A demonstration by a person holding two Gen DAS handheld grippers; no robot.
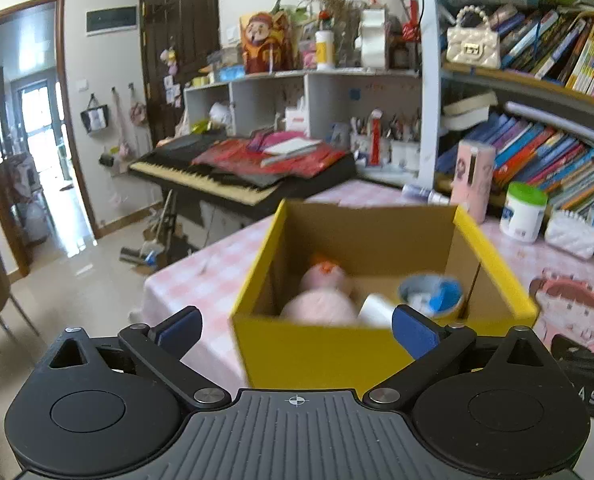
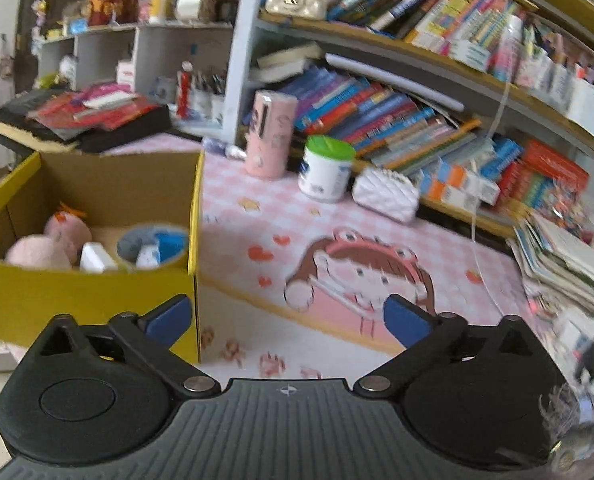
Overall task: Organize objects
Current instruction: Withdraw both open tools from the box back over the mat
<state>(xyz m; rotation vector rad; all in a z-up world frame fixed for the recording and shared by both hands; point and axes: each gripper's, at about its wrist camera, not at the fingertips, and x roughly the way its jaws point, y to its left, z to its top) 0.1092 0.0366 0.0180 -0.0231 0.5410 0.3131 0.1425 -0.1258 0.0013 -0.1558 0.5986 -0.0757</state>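
A yellow cardboard box [image 1: 317, 344] stands open on the pink checked table. Inside lie a pink plush toy [image 1: 321, 300], a white block [image 1: 375, 310] and a blue roll of tape [image 1: 431, 294]. My left gripper [image 1: 295, 334] is open and empty, just in front of the box's near wall. The box [image 2: 89, 300] shows at the left of the right wrist view with the plush [image 2: 53, 244] and tape roll [image 2: 153, 246] inside. My right gripper [image 2: 287, 318] is open and empty over the cartoon-girl mat [image 2: 357, 276], right of the box.
A pink cylinder [image 2: 267, 136], a green-lidded white tub [image 2: 325, 168] and a white quilted pouch [image 2: 385, 194] stand at the table's back by the bookshelf [image 2: 417, 120]. A paper stack [image 2: 569, 264] lies at right. A keyboard piano [image 1: 233, 176] stands beyond the table's left.
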